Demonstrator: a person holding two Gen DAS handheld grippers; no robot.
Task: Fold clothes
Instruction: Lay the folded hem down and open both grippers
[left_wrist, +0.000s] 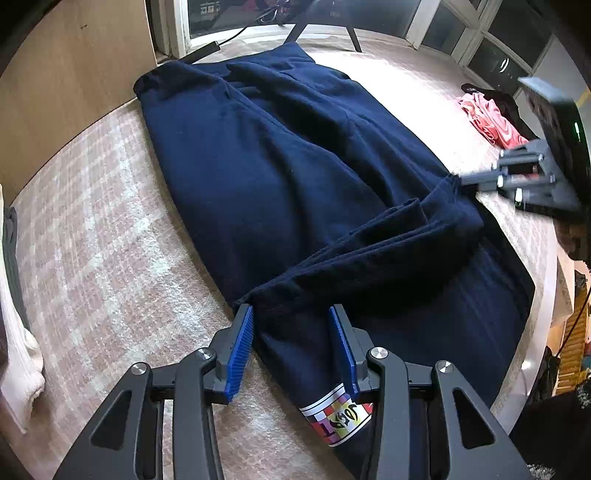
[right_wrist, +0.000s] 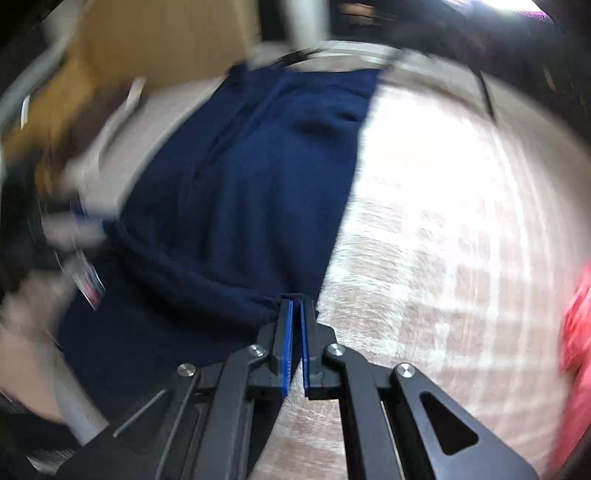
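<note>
On the patterned cloth, right gripper (right_wrist: 296, 306) seemingly pinches the navy garment's (left_wrist: 280, 166) edge; left gripper (left_wrist: 291, 325) gapes around its hem.

L hand-held gripper (left_wrist: 291, 314) jaws apart, straddling navy garment (left_wrist: 280, 155) hem.
</note>
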